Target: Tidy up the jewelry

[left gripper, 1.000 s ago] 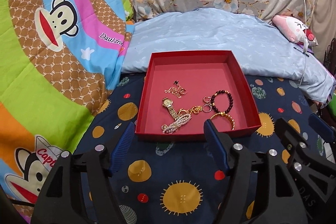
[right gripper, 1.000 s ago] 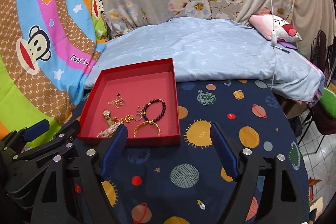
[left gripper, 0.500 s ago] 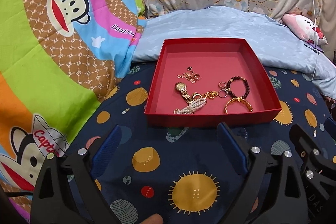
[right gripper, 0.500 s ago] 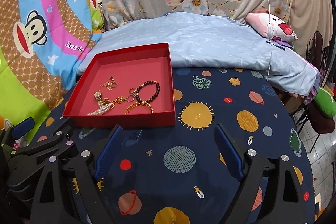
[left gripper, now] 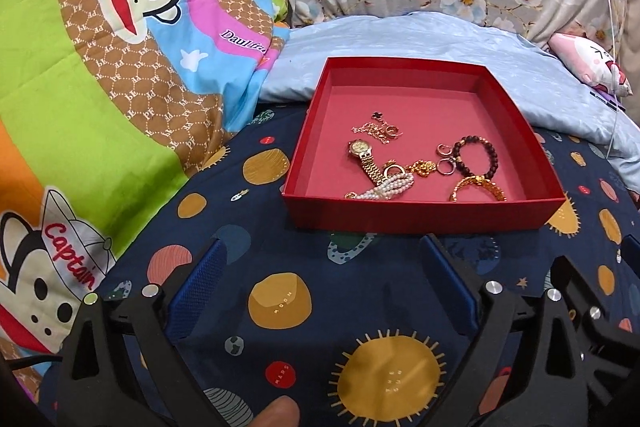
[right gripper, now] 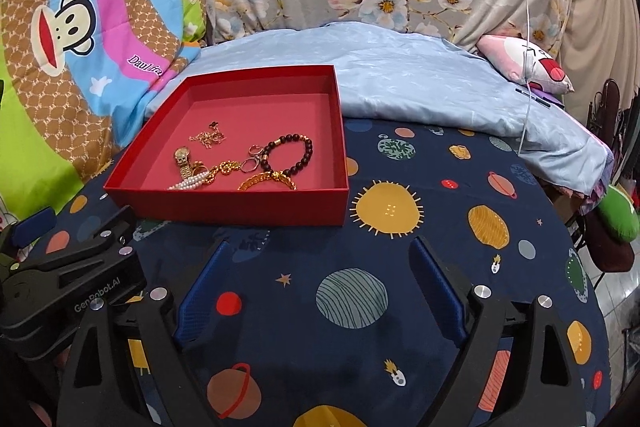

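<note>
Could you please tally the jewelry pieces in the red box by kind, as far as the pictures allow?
In the red box:
Watch: 1
Dark bead bracelet: 1
Gold bangle: 1
Pearl strand: 1
Gold flower chain: 1
Fine chain tangle: 1
Loose rings: about 3
Total: about 9; the small pieces overlap.

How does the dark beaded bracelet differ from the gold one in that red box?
The beaded bracelet is a closed ring of round dark beads; the gold bracelet is shiny metal, showing as an arch. The beaded one lies farther back, the gold one nearer the front wall. Both lie in the red box, touching each other.
</note>
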{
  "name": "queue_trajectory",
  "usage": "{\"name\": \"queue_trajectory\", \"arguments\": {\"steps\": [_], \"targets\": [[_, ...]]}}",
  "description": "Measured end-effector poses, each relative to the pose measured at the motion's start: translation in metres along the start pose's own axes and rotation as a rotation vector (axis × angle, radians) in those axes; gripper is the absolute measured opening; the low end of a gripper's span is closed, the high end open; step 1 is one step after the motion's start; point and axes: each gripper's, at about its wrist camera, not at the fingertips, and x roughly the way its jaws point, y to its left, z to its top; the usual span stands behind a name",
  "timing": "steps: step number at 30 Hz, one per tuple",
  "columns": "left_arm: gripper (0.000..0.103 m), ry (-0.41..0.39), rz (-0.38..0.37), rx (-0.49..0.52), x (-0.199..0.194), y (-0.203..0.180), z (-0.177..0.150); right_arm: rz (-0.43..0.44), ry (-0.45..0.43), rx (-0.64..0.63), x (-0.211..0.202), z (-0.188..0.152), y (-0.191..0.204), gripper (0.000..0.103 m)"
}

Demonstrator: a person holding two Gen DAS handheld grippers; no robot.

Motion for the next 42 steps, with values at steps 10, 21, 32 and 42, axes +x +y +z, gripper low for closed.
{"name": "queue_trajectory", "arguments": {"steps": [10, 21, 32, 42], "targets": [[0.094, -0.019, 0.001, -0.036, 0.0084, 0.0057, -0.0087, 0.005, -0.004, 0.015, 0.0075, -0.004, 0.0037, 0.091], [0.092, -0.038, 0.028, 0.001, 0.005, -0.0009, -0.0101, 0.0, 0.007, 0.045, 0.0095, -0.0049, -0.0002, 0.091], [0.089, -0.032, 0.016, -0.011, 0.0067, 0.0016, -0.0096, -0.028, -0.005, 0.02, 0.0067, -0.0054, 0.0056, 0.091], [0.088, -0.038, 0.015, -0.01, 0.0056, 0.0008, -0.0094, -0.031, -0.012, 0.019, 0.0058, -0.005, 0.0052, 0.091]]}}
